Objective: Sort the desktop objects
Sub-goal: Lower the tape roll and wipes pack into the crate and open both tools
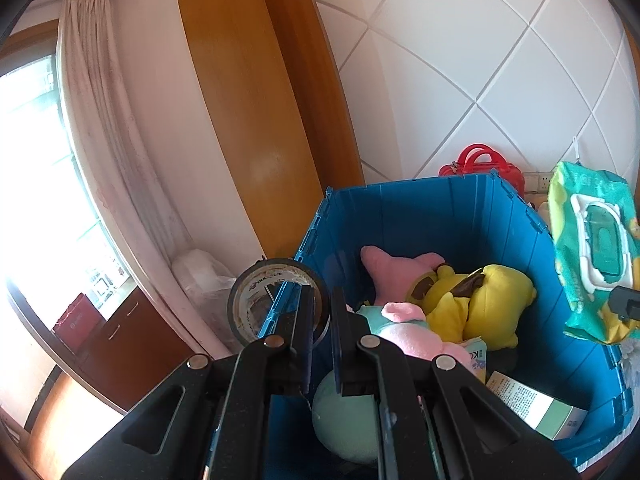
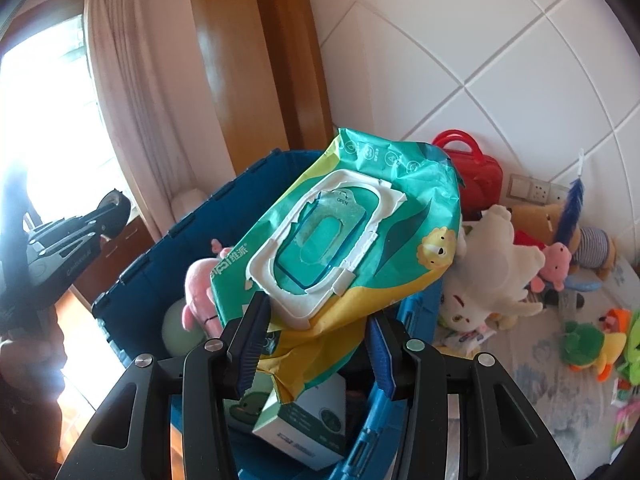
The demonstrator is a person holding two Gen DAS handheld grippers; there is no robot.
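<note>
bin [image 1: 460, 216] part full w/ plush | wipes [image 2: 352, 240] pinched in R gripper [image 2: 312, 348] fingers, above bin | tape [image 1: 276, 300] clamped by L gripper [image 1: 322, 320] fingers, over bin rim | tip: centre each over bin, lower, then let go

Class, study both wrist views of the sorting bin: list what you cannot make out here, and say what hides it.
- Left wrist view: the blue bin floor, covered by plush toys and the left gripper, shut on a tape roll.
- Right wrist view: the bin's far wall, behind the wipes pack held by the right gripper.
- Right wrist view: small toys at the right edge, blurred and cut off.
</note>
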